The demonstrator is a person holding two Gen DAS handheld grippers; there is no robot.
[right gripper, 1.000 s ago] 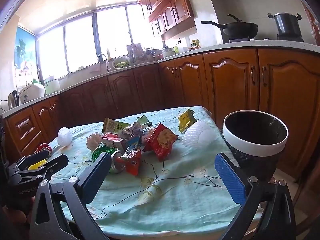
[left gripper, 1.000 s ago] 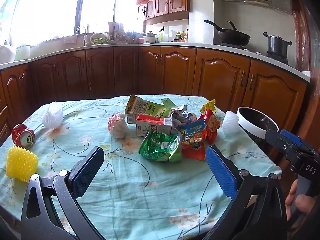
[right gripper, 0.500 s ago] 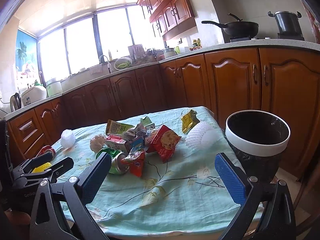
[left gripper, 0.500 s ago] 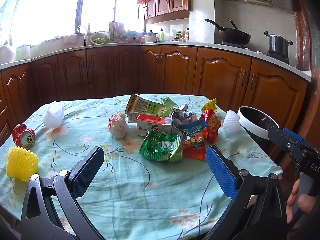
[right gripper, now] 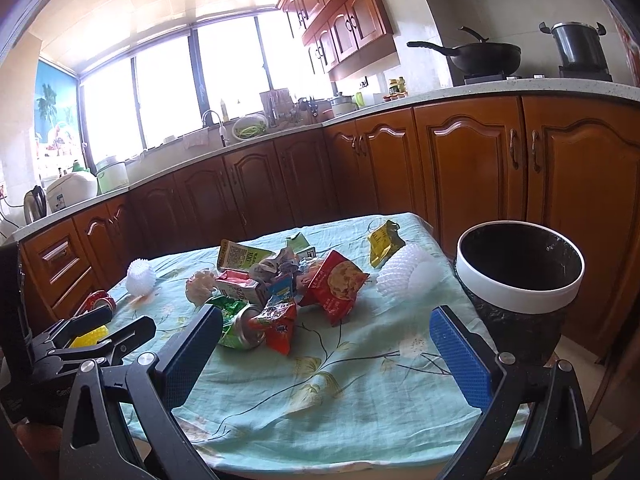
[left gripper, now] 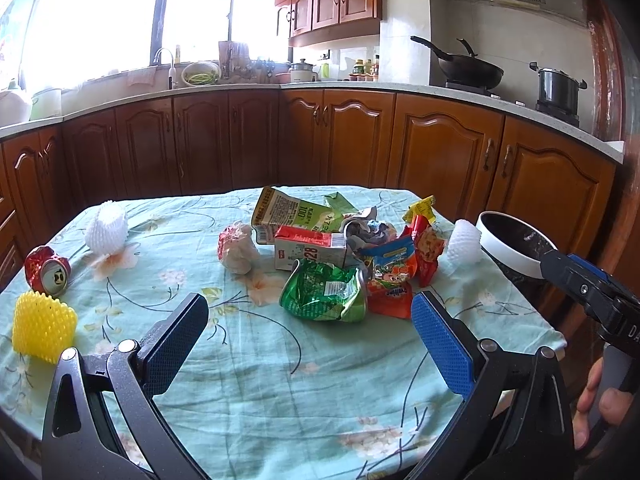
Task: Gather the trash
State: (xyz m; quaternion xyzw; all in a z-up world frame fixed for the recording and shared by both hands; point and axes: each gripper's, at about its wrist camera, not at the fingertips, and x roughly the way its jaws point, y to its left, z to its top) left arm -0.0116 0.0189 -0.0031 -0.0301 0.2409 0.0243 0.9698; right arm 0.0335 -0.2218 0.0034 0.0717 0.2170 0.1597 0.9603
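A pile of trash lies mid-table: a crushed green can [left gripper: 324, 291], an orange snack bag [left gripper: 390, 280], a red-and-white carton [left gripper: 310, 247], a green juice carton [left gripper: 292, 211] and a red cookie bag [right gripper: 335, 283]. A black bin with a white rim [right gripper: 520, 268] stands off the table's right edge. My left gripper [left gripper: 310, 338] is open and empty, just short of the green can. My right gripper [right gripper: 326, 350] is open and empty over the near right part of the cloth, left of the bin.
A crushed red can [left gripper: 47, 270], a yellow foam net [left gripper: 43, 326] and a white foam net [left gripper: 107, 227] lie at the table's left. Another white foam net [right gripper: 408, 276] and a yellow wrapper [right gripper: 384, 242] lie near the bin. Wooden cabinets [left gripper: 440, 152] stand behind.
Both grippers have drifted slightly; the view of the table and bin shifted a little. Nothing on the table has moved, and both stay open.
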